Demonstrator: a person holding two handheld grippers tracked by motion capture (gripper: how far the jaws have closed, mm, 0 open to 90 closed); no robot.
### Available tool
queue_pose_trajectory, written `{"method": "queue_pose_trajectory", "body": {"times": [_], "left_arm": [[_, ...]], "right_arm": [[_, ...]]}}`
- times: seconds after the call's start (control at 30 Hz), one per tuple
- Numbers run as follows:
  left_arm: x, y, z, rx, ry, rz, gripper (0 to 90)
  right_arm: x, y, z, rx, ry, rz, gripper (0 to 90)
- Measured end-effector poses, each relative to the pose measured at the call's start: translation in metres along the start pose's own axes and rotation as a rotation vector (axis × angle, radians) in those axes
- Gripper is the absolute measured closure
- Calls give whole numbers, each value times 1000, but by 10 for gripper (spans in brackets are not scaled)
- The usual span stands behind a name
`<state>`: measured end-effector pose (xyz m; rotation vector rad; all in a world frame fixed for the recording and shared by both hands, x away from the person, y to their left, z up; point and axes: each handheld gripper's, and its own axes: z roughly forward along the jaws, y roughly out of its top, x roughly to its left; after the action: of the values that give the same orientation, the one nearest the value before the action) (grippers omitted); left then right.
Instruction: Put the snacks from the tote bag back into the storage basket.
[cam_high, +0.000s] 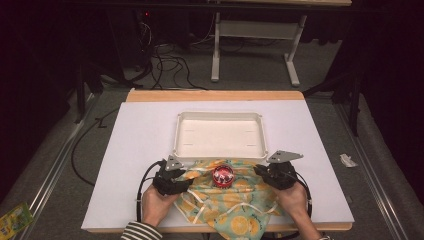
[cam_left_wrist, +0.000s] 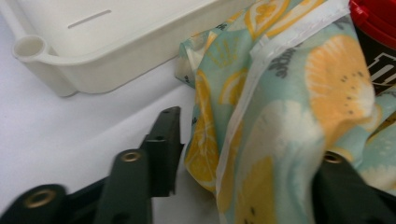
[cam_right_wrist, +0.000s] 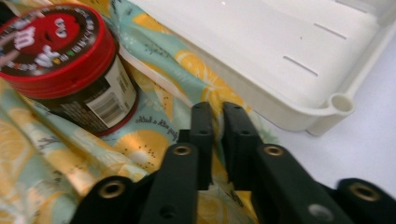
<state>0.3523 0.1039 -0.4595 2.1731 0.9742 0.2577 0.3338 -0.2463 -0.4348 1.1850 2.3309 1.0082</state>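
Soft lemon-print cloth (cam_high: 227, 200) runs lengthwise toward the person; left gripper (cam_high: 172, 182) spread around its fold; right gripper (cam_high: 270, 175) apparently pinches its edge; round red-lidded tub (cam_high: 223, 176) upright.

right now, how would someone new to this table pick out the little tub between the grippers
Start at the white tray in the middle of the table. Just in front of its near wall lies a lemon-print cloth. The tub stands upright on it: dark-sided with a red lid, the only red thing there.
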Motion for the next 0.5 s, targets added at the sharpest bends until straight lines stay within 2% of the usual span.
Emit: {"method": "queue_pose_trajectory", "body": {"times": [0.17, 0.3, 0.5], "left_arm": [[0, -2, -5, -9, -13, 19, 412], [2, -4, -8, -17, -34, 23, 372], [-5, -3, -9, -46, -64, 42, 329]], "right_arm": [[-1, -5, 9, 19, -8, 2, 900], [0, -6, 14, 34, -16, -2, 900], [2, -7, 20, 41, -24, -1, 900]]}}
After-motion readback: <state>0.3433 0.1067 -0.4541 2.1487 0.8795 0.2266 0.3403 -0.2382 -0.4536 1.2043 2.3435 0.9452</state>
